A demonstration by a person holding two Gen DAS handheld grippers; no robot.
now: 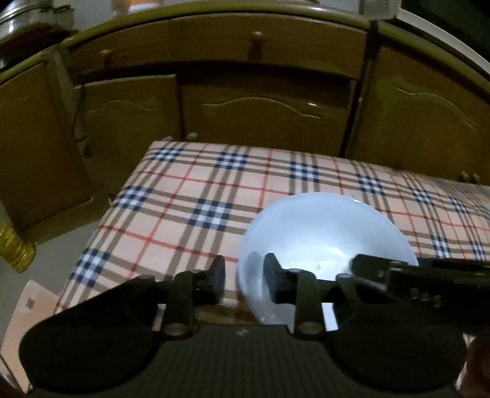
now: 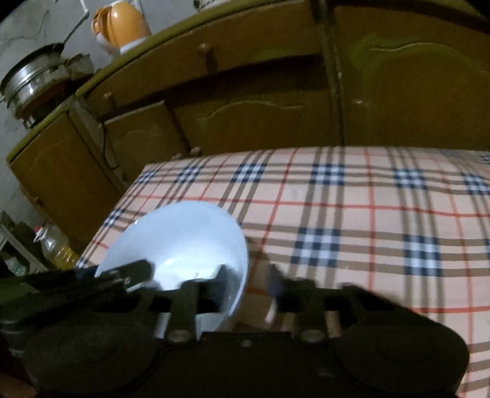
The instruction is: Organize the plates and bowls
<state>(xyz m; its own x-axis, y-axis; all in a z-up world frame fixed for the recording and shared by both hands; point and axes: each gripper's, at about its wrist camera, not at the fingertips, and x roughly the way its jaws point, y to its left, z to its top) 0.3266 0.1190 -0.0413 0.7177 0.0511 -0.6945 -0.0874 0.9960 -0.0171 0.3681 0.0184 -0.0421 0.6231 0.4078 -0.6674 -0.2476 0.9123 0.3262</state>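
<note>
A white bowl (image 1: 324, 232) sits on the plaid tablecloth (image 1: 196, 196) near its front edge. My left gripper (image 1: 243, 277) straddles the bowl's left rim, one finger outside and one inside, jaws closed on the rim. My right gripper (image 2: 248, 284) straddles the right rim of the same bowl (image 2: 180, 242), one finger inside and one outside; it looks closed on the rim. The right gripper's finger shows inside the bowl in the left wrist view (image 1: 382, 266), and the left gripper's finger shows in the right wrist view (image 2: 128, 272).
Wooden cabinets (image 1: 263, 101) stand right behind the table. A steel pot (image 2: 33, 79) and an orange jug (image 2: 122, 24) sit on the counter. An oil bottle (image 2: 55, 248) stands on the floor at the table's left.
</note>
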